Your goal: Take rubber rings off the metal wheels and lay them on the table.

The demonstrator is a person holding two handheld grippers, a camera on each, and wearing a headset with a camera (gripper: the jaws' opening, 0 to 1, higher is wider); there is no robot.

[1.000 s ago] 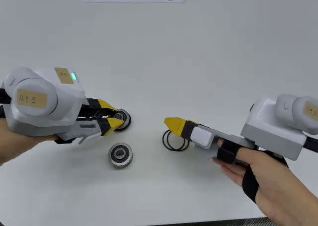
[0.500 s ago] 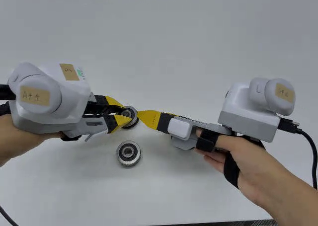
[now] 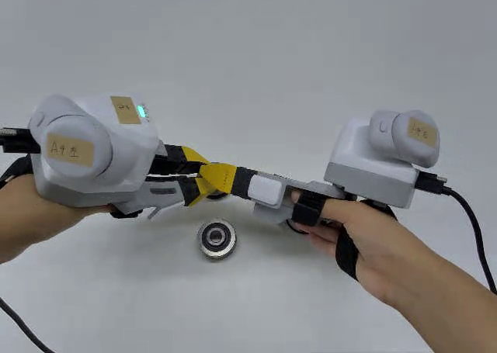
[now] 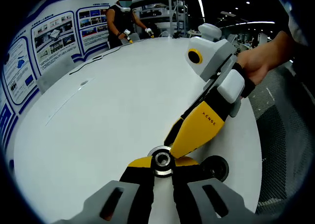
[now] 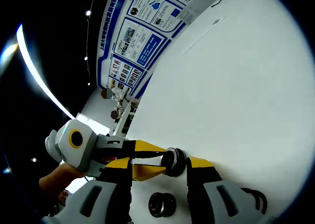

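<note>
**Both tongs meet on one wheel at the centre of the frame**

The left tongs (image 3: 200, 179) are clenched on a metal wheel (image 4: 162, 160). In the left gripper view their yellow tips press it from both sides at the lower middle of the frame. The wheel's hub faces the camera and a dark band runs round its rim. The right tongs (image 3: 220, 174) point in from the right of the head view and reach the same wheel, so the two sets of yellow tips overlap at the centre of the frame. In the right gripper view the right tongs' jaws stand one on each side of the wheel, the right-hand one against its edge. Whether they pinch it I cannot tell.

Just below that meeting point in the head view, a second wheel (image 3: 217, 238) lies flat on the white bench (image 3: 256, 74), apart from both tongs. The rubber rings (image 5: 252, 197) lie on the bench at the lower right of the right gripper view, just beside the right-hand jaw.

A left hand (image 3: 31, 213) grips the white body of the left tongs at the left edge of the head view, and a green light (image 3: 140, 110) glows on top of that body. A right hand (image 3: 365, 240) with a black strap across it holds the right tongs. A black cable (image 3: 471, 221) runs off toward the lower right. At the upper left of the left gripper view, past the far edge of the bench, a person (image 4: 119, 12) stands near wall posters (image 4: 54, 42).
</note>
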